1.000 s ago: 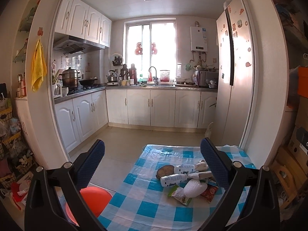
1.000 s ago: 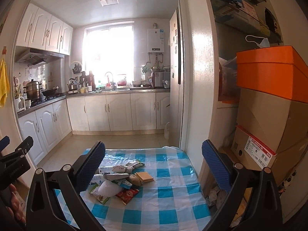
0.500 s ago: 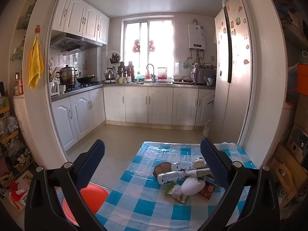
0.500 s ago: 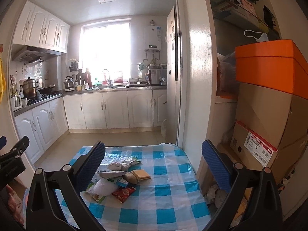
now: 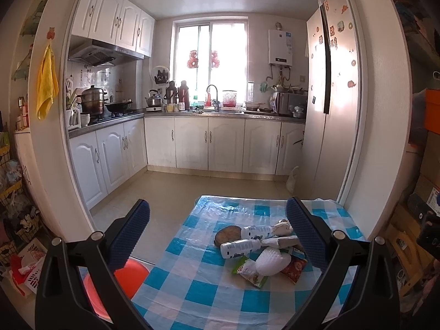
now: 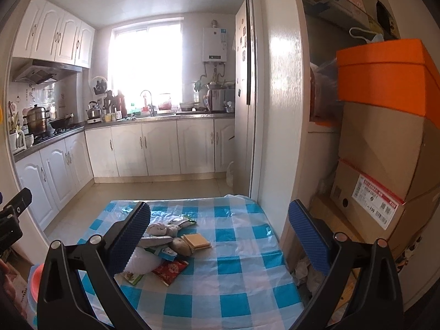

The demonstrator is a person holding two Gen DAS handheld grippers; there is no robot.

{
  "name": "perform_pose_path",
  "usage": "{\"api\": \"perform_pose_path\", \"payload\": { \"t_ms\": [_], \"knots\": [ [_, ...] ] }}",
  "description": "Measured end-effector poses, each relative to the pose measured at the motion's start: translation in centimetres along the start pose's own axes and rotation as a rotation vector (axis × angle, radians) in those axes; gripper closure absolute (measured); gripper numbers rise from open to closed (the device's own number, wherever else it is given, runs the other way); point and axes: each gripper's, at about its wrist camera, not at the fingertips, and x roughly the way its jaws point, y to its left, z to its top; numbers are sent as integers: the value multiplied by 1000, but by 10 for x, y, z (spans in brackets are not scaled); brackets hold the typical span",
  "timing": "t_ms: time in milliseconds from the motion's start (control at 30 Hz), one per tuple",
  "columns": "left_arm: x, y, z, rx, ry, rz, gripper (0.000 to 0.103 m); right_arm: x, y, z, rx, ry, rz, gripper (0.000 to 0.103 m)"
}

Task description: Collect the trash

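A heap of trash (image 5: 261, 250) lies on a table with a blue-and-white checked cloth (image 5: 209, 288): two white plastic bottles (image 5: 239, 247), a white foam net (image 5: 272, 261), a green wrapper (image 5: 247, 271), a red snack packet (image 5: 295, 266) and a brown round piece (image 5: 227, 235). In the right wrist view the same heap (image 6: 165, 244) also shows a stack of tan squares (image 6: 196, 241). My left gripper (image 5: 218, 236) is open above the table's near left side, holding nothing. My right gripper (image 6: 220, 236) is open too, above the table's near right, empty.
An orange-red basin (image 5: 121, 283) sits low beside the table's left edge. Cardboard boxes (image 6: 385, 165) and an orange box (image 6: 385, 74) are stacked on the right. A fridge (image 5: 327, 110) and a white door frame (image 6: 283, 110) stand behind the table. The kitchen floor (image 5: 176, 189) lies beyond.
Both grippers have risen and tipped a little, so the table and the trash heap sit slightly lower and nearer in view. Both stay open.
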Motion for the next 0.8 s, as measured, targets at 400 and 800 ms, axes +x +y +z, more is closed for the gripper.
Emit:
{"api": "perform_pose_path", "payload": {
  "t_ms": [400,800],
  "knots": [
    [14,-2,-12,-1,38,-22,3,21,3,-16,-4,45,2,4],
    [36,-1,-30,3,96,-29,3,46,10,-34,-15,108,18,4]
  ]
}}
